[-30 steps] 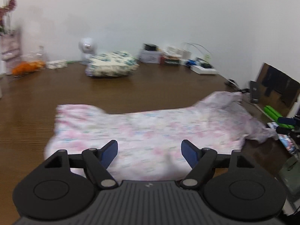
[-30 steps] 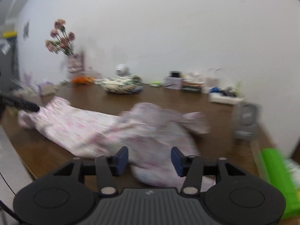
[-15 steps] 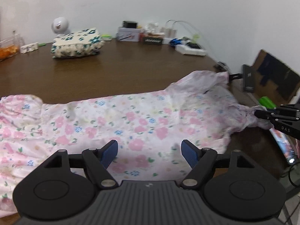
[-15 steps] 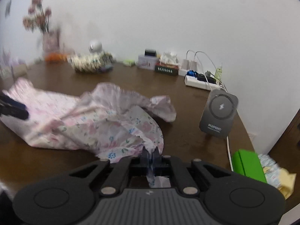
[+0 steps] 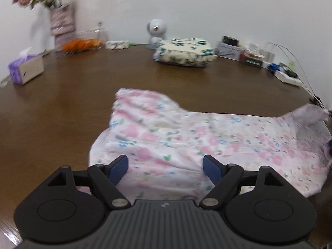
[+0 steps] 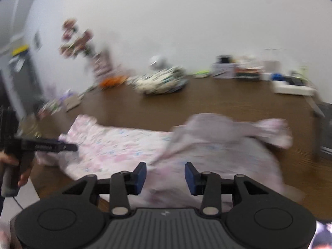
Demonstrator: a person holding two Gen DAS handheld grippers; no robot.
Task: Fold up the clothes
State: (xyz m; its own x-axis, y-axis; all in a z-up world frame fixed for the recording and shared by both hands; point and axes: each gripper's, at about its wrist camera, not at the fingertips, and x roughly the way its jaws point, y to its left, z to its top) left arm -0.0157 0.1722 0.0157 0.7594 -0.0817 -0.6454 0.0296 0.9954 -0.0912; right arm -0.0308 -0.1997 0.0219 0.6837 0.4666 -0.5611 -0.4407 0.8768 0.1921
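1. The brown table point(image 5: 62, 108) is carrying the pink floral garment point(image 5: 207, 137), lying long-axis crosswise before you.
2. Your left gripper point(image 5: 165, 167) is hovering wide apart over its near hem.
3. Your right gripper point(image 6: 165, 175), jaws just reopening, is gripping nothing over the garment's bunched end.

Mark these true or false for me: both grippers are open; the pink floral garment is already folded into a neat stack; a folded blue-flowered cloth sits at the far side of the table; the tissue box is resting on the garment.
1. Left gripper and right gripper are both open: true; neither clamps cloth.
2. The pink floral garment is neatly folded: false; it lies spread out, bunched at one end.
3. A folded blue-flowered cloth sits at the far side of the table: true.
4. The tissue box rests on the garment: false; it stands apart on bare wood.
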